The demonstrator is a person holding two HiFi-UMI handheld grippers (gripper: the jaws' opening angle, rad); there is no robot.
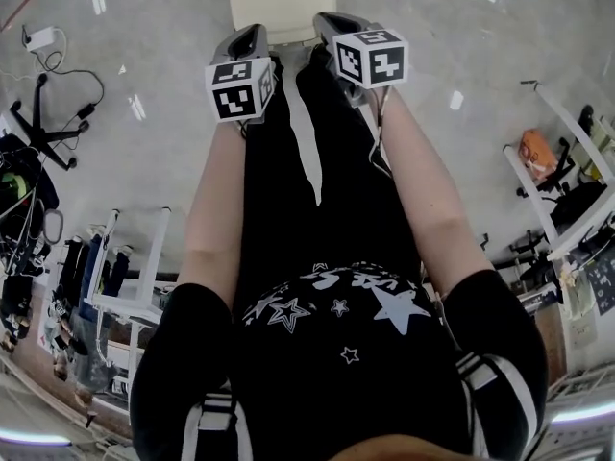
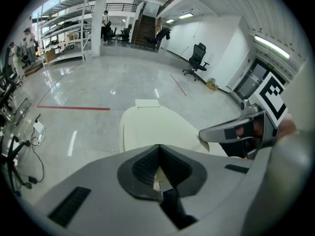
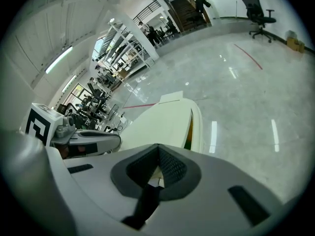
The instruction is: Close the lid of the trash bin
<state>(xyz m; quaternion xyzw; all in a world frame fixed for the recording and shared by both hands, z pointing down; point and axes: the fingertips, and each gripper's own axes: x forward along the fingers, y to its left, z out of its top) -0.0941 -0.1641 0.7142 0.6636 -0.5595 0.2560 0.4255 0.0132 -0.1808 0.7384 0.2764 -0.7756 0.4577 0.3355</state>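
Person stands over cream trash bin (image 1: 279, 3) on grey floor (image 1: 461, 36); no desk in view. Bin sits just ahead of person's legs, under both grippers.

Left gripper (image 2: 158, 146): jaws pressed together, holding nothing. Right gripper (image 3: 158, 146): same, tips meeting, empty.

Lid (image 3: 165, 124) lies low but not seated; dark gap (image 3: 189, 132) shows along one side.

Judgement: lid looks like smooth, light, stiff plastic, and slippery to pinch. Better to press down on top with closed tips near gap side, away from far tab (image 2: 146, 103).
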